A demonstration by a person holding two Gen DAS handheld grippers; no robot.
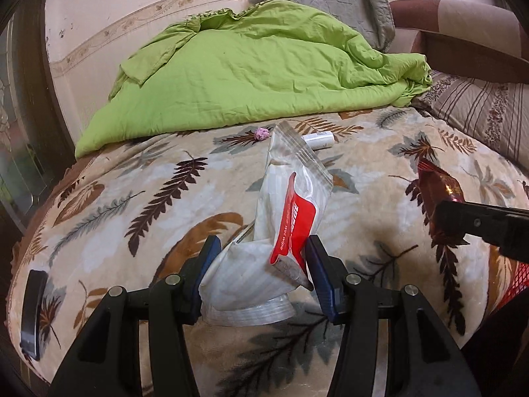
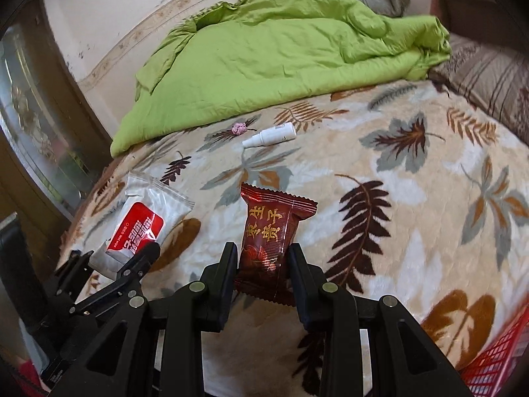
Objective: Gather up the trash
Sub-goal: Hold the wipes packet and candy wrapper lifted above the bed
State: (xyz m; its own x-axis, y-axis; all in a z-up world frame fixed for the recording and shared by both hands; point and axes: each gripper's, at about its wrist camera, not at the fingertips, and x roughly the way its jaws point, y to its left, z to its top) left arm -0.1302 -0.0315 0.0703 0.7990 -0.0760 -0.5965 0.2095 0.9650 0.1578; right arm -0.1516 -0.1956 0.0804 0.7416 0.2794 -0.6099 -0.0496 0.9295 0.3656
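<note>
My left gripper (image 1: 261,248) is shut on a white wet-wipe packet (image 1: 291,195) with a red label, which stands up between the blue pads. The same wet-wipe packet (image 2: 142,221) shows at the left of the right wrist view, with the left gripper (image 2: 132,258) below it. My right gripper (image 2: 263,251) is shut on a dark red snack wrapper (image 2: 269,235) with gold characters. That snack wrapper (image 1: 436,192) and the right gripper (image 1: 453,221) appear at the right of the left wrist view. Farther back on the bed lie a small pink crumpled wad (image 2: 239,128) and a white spray bottle (image 2: 269,135).
A leaf-patterned blanket (image 2: 396,198) covers the bed. A green quilt (image 1: 251,66) is heaped at the back, with pillows (image 1: 479,109) to the right. A red mesh basket (image 2: 496,360) sits at the lower right. A dark flat object (image 1: 31,311) lies near the left bed edge.
</note>
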